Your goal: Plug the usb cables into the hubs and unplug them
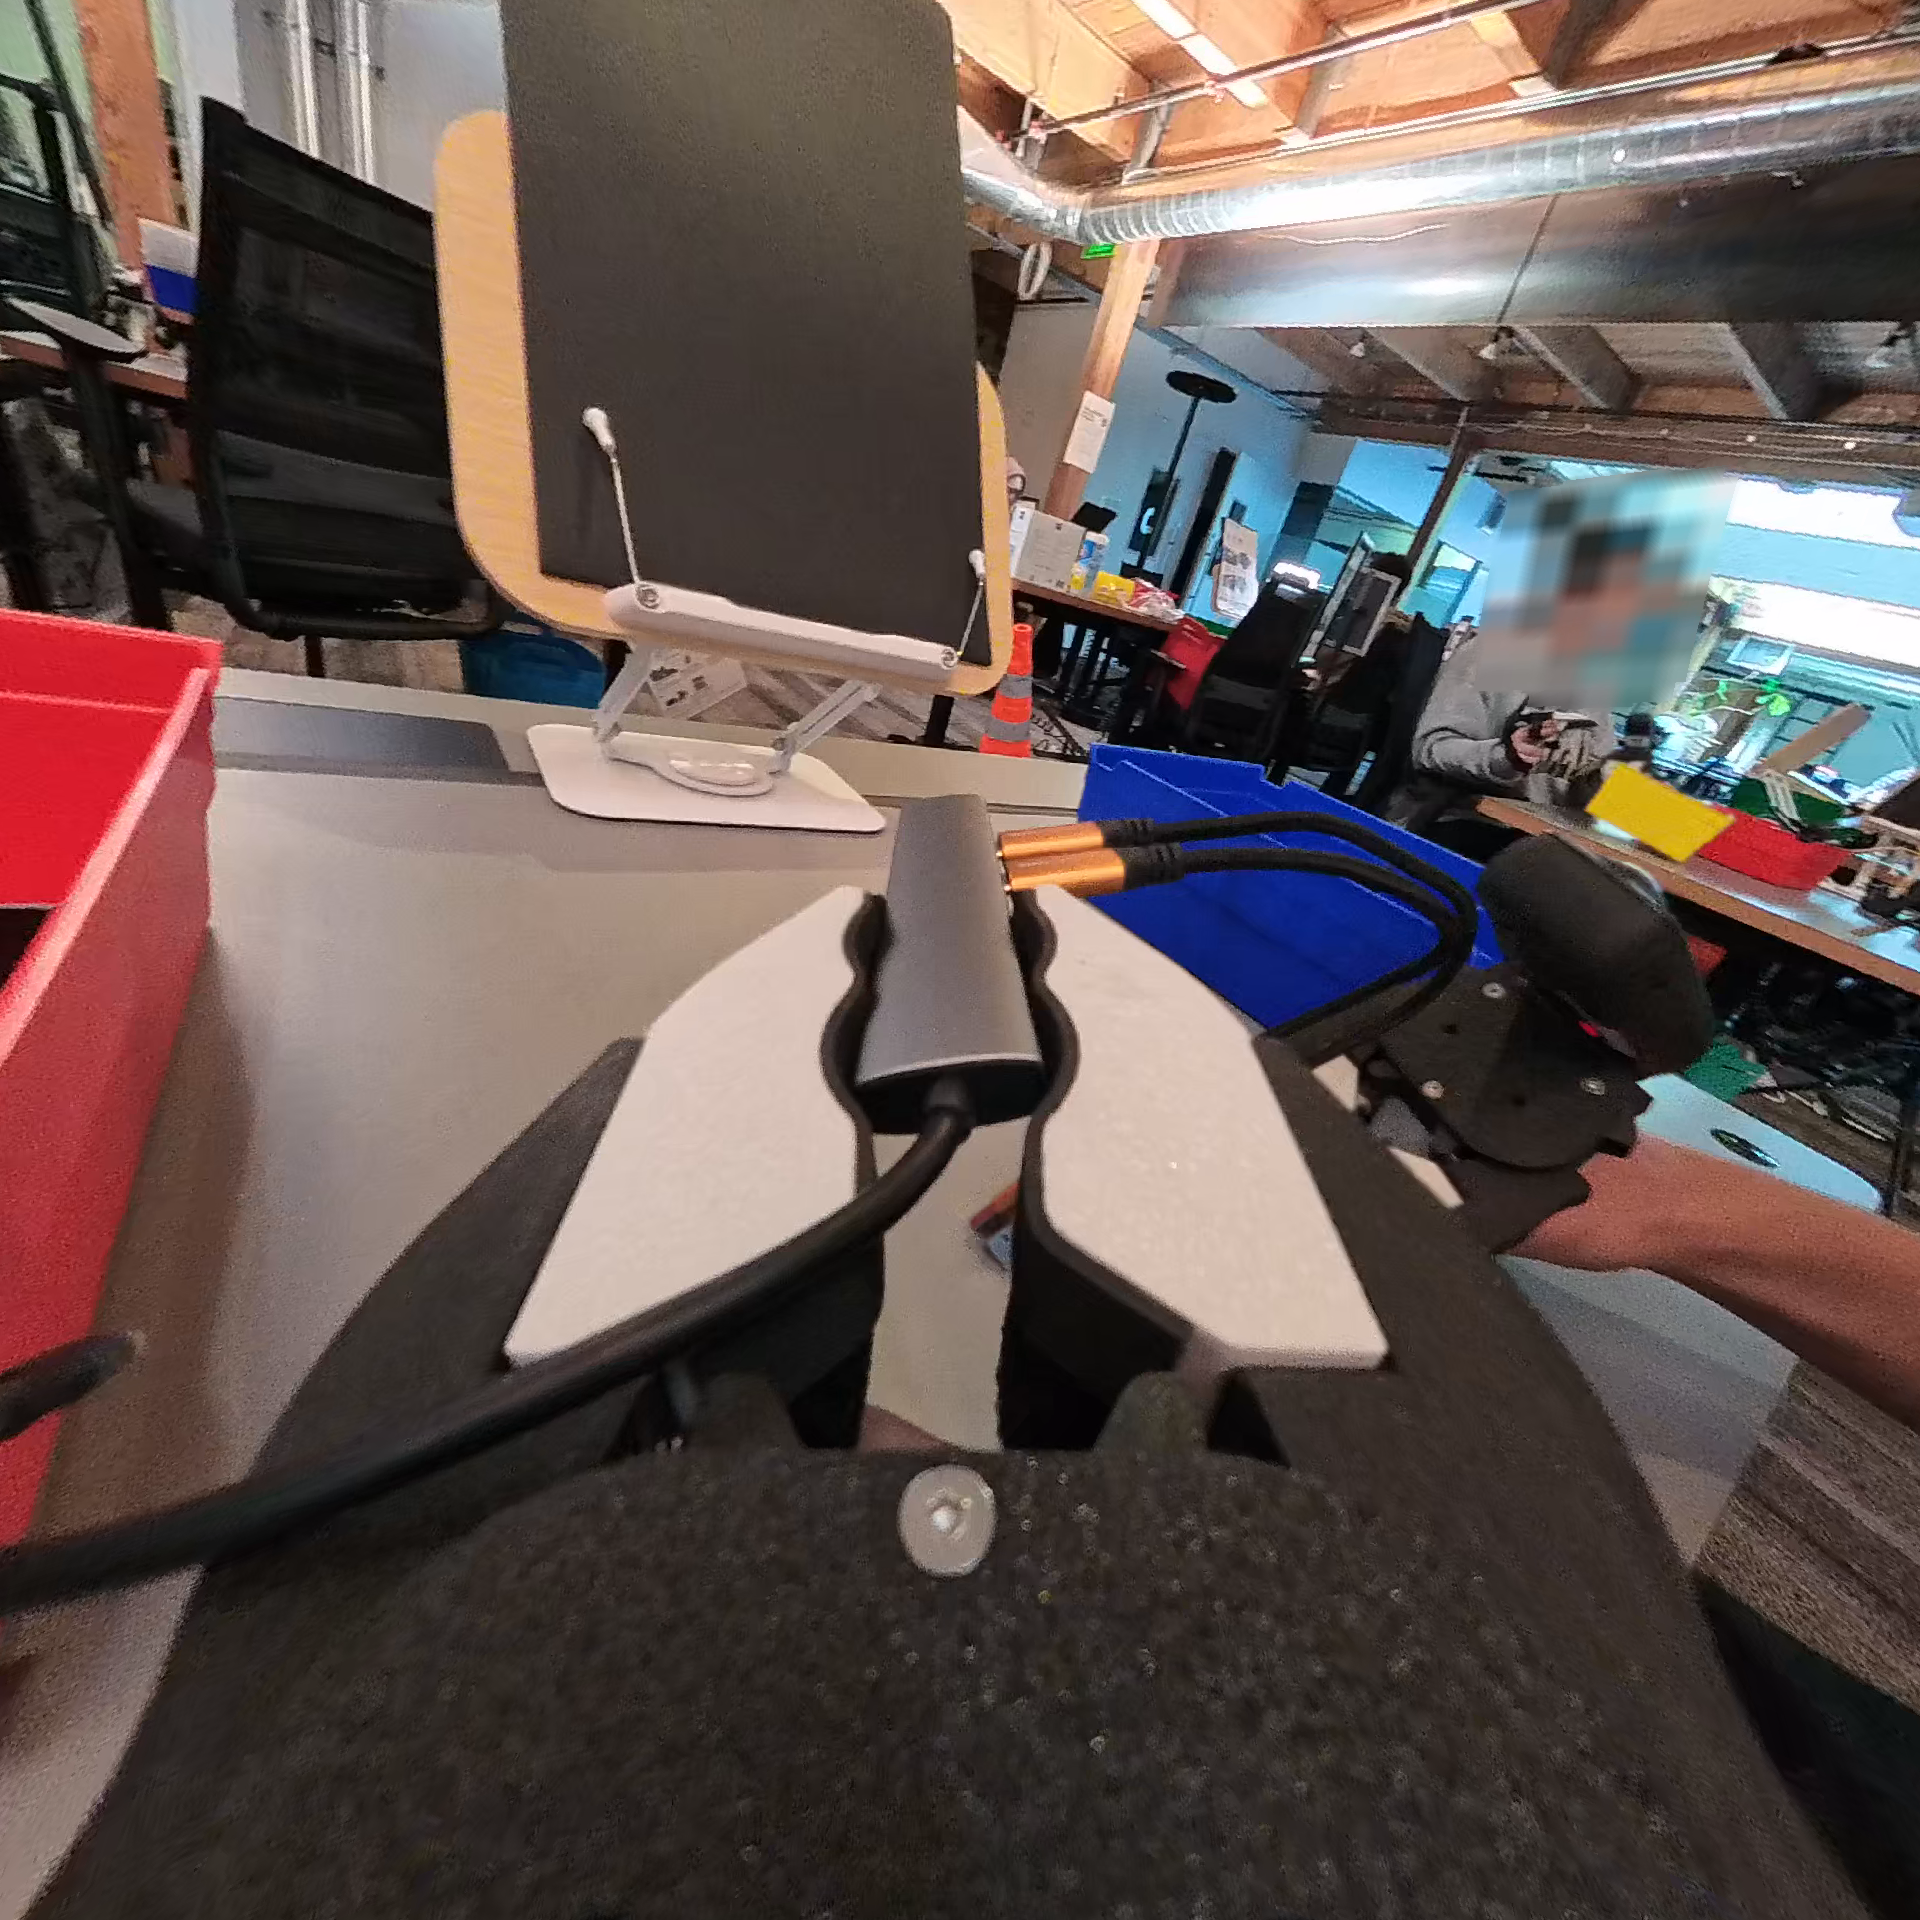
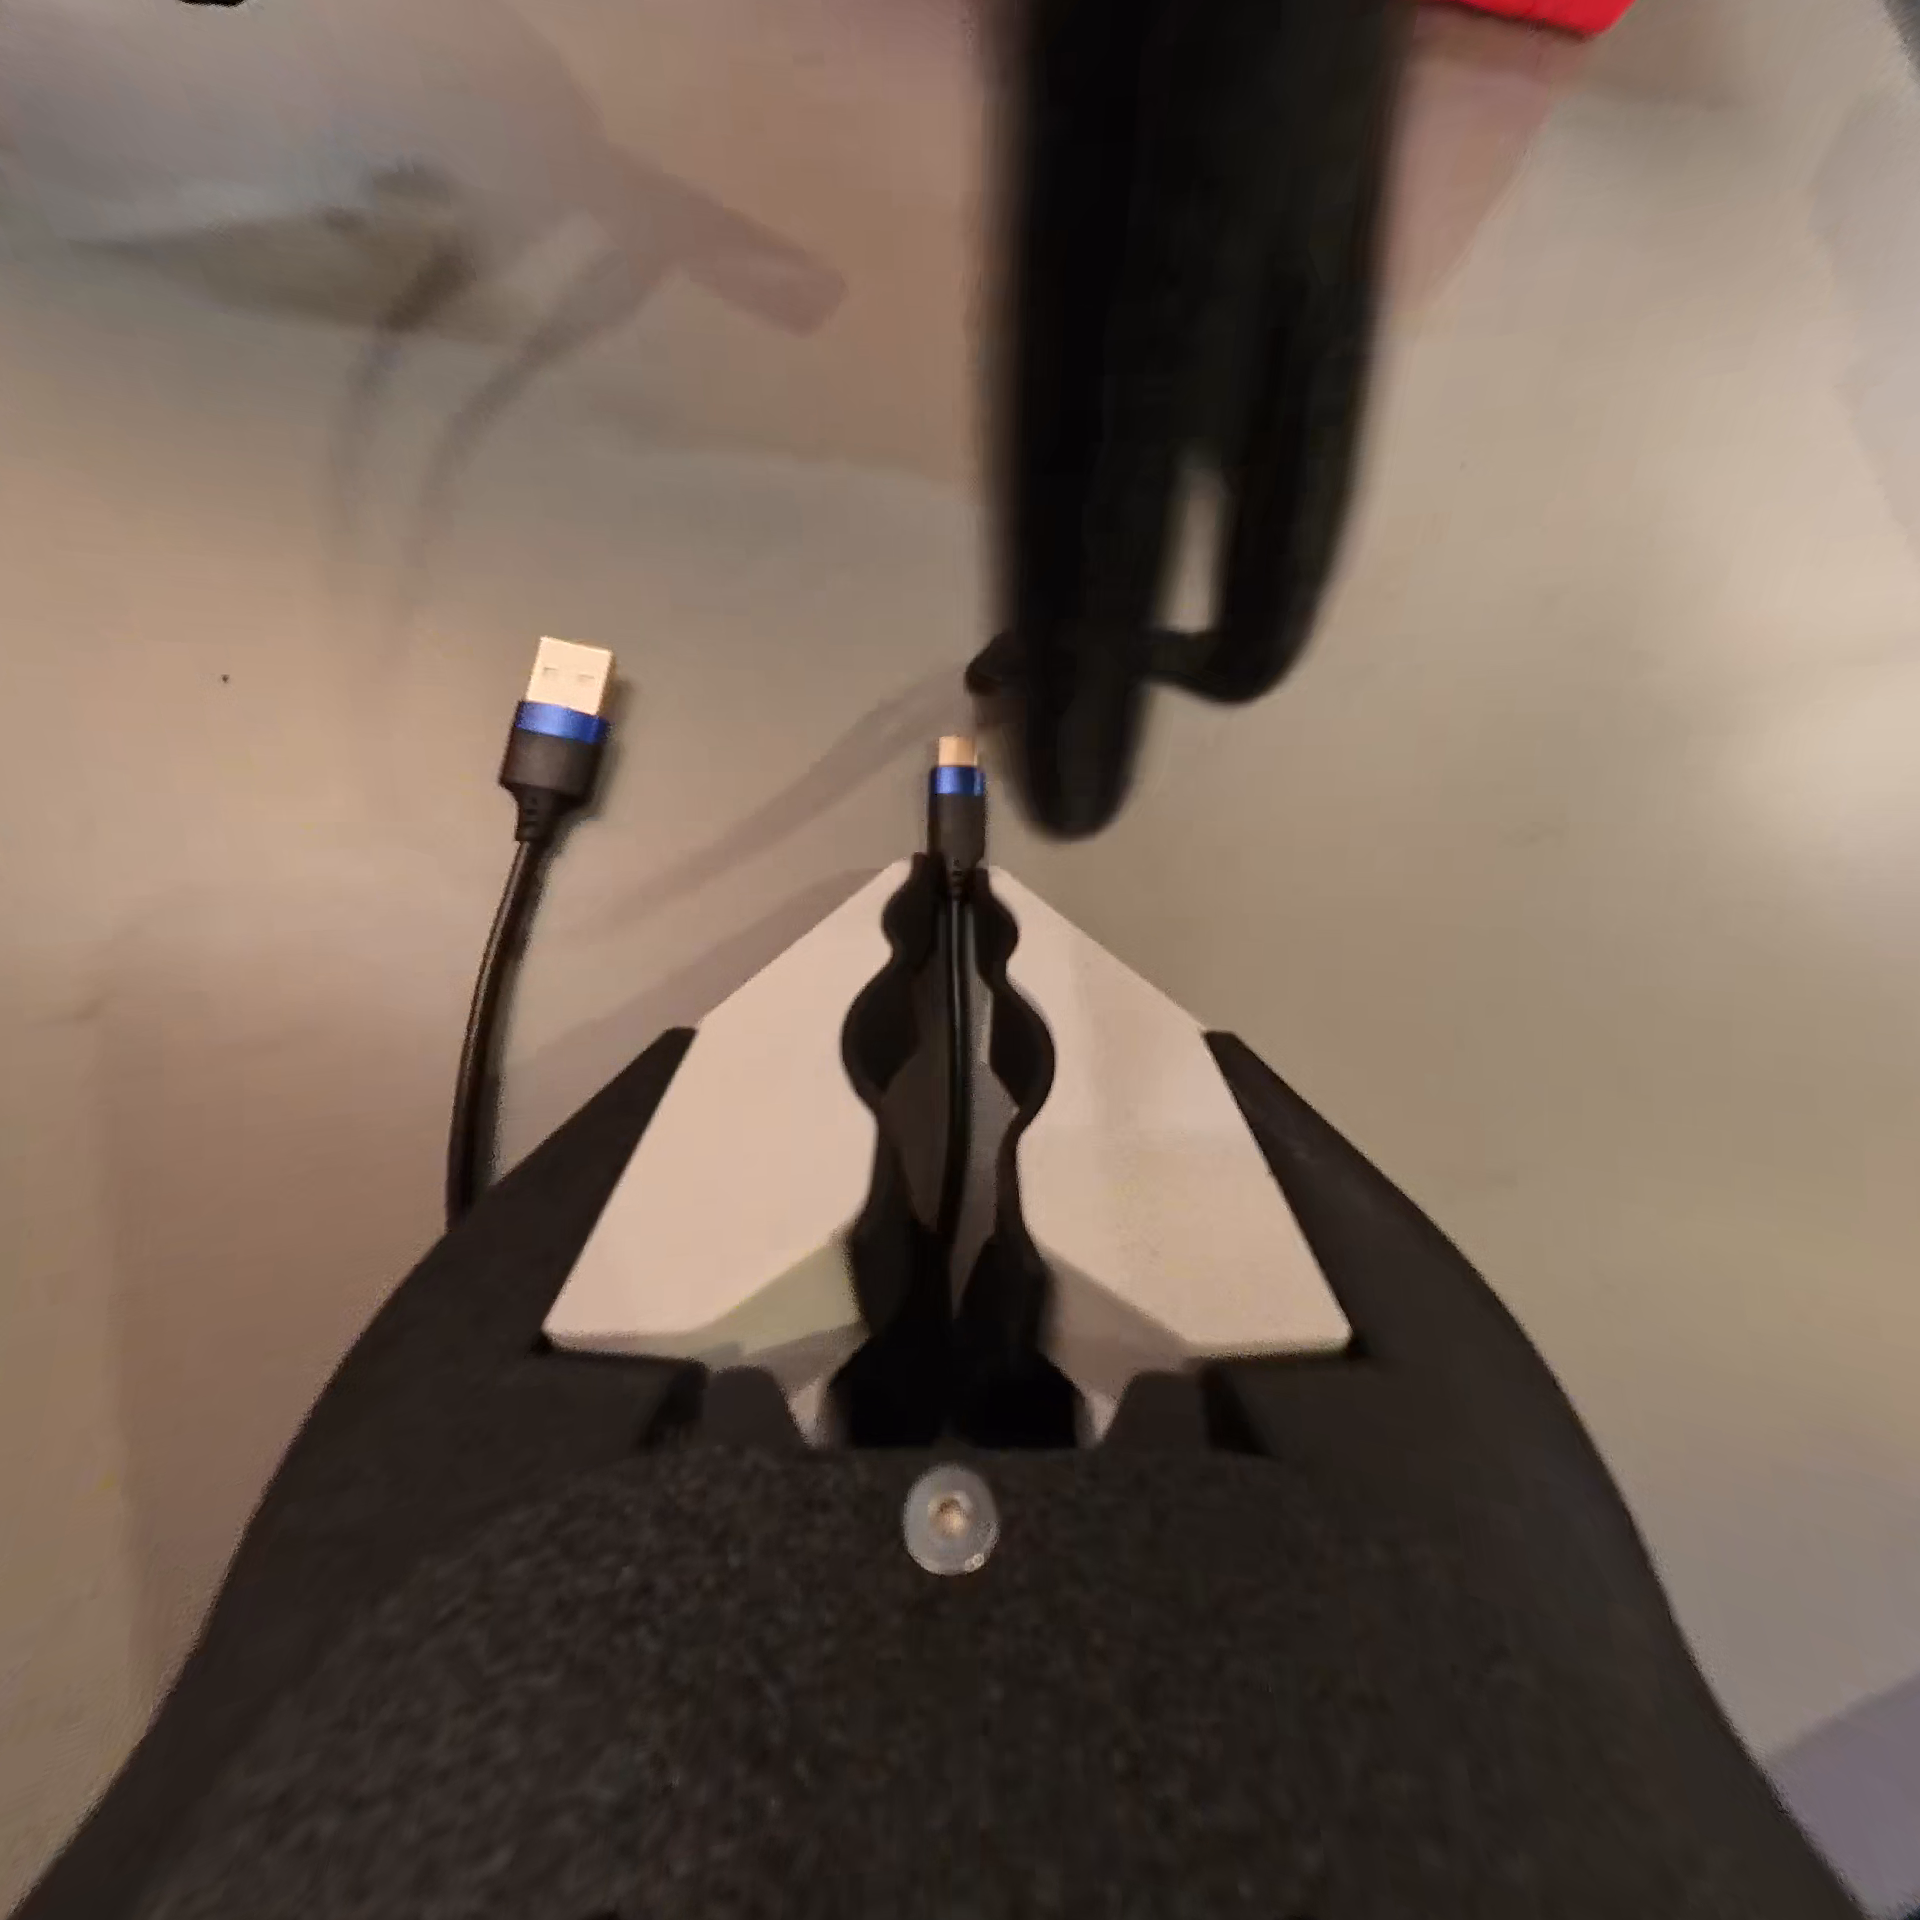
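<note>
1. Above the grey worktop [image 1: 343, 935], the left hand-held gripper [image 1: 945, 997] pinches a smooth dark hub [image 1: 940, 935]; two orange-tipped cables [image 1: 1070, 862] are plugged in its side.
2. Right hand-held gripper [image 2: 954, 883] pinches a thin blue-collared cable [image 2: 956, 800]; a blurred black shape [image 2: 1174, 416] looms just ahead.

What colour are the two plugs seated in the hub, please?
Orange plugs; best in the left wrist view.

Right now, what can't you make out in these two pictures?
- Left wrist view: the hub's free ports, hidden by the left gripper.
- Right wrist view: the dark shape above the small plug, motion-blurred.
- Right wrist view: the loose plug's cable, hidden behind the right gripper.
</note>
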`<state>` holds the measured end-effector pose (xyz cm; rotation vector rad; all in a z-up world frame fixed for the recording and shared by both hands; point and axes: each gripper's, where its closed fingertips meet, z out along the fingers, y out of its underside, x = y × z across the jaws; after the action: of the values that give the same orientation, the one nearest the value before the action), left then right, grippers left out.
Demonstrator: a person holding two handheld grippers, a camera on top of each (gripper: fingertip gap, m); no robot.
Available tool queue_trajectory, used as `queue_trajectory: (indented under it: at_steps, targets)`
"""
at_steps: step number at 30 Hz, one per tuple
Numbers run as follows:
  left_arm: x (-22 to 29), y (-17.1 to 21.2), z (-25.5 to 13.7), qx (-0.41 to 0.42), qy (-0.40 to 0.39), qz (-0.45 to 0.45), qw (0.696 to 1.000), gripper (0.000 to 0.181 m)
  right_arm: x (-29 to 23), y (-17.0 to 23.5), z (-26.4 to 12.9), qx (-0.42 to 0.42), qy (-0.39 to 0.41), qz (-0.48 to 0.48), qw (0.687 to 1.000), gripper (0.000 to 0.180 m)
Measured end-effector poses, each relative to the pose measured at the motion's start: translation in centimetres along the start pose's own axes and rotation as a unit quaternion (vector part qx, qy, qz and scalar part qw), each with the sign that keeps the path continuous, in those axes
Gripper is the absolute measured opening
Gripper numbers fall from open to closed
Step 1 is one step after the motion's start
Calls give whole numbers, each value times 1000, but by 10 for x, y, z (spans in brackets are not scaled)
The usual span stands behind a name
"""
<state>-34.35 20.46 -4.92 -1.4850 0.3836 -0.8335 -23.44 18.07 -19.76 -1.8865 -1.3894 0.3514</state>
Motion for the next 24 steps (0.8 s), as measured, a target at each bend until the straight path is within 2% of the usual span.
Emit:
queue_trajectory:
  at_steps: [4,8,12,15,24]
  targets:
    - [5,0,0,-3,18,15,1000,25,2,10,-12,-35,-19,34,999,5]
    - [3,-5,-3,-3,17,77,997,25,42,13,-61,-44,54,164,984,5]
    - [18,6,1,-30,45,142,988,24,45,-32,-102,12,79,156,984,4]
    - [36,18,6,-48,58,186,980,24,20,-64,-102,34,24,154,987,4]
    - [58,37,14,-74,74,170,980,24,12,-73,-84,56,1,187,981,4]
